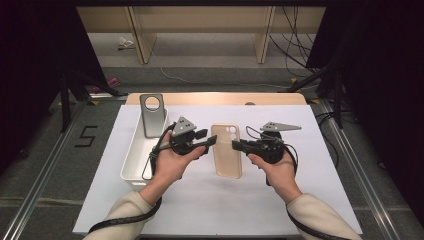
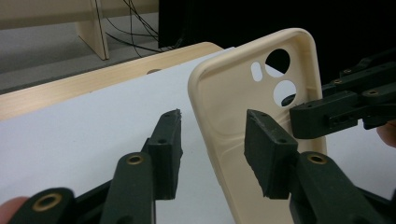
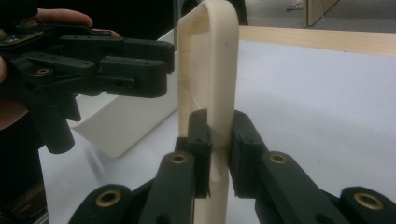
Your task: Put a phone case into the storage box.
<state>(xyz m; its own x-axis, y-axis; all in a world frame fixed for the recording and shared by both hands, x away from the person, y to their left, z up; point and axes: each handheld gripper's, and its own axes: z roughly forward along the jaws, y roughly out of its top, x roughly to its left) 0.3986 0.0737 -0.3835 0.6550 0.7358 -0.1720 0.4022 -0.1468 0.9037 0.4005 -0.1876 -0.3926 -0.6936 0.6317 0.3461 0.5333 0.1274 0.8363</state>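
At frame centre, the right tongs point(image 3: 215, 140) grip the cream plastic phone case point(image 3: 212, 60) edge; the left tongs point(image 2: 212, 140) gape wide astride its other edge, seemingly about to close

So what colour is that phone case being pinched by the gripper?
Cream, a pale beige all over. The phone case shows best in the left gripper view.

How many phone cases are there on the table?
2. A cream phone case is in the middle, pinched by the right gripper. A grey phone case leans in the white bin on the left. The bin could hide more.
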